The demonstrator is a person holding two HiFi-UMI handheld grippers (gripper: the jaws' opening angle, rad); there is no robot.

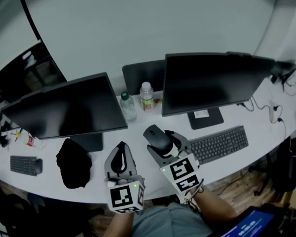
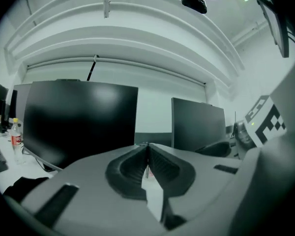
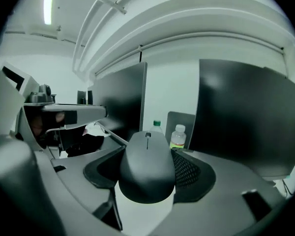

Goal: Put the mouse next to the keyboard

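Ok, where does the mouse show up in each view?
Head view: the mouse is at centre, held in the right gripper, left of the keyboard.
Left gripper view: not clearly in it; a dark shape at the right edge may be it.
Right gripper view: lower centre, between the jaws.
Shared landmark: the right-hand monitor.

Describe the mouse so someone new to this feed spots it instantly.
Find the right-hand monitor on the desk. In front of its left corner, the right gripper holds the mouse between its jaws. It is a rounded dark shell, unlike the flat keyboard beside it.
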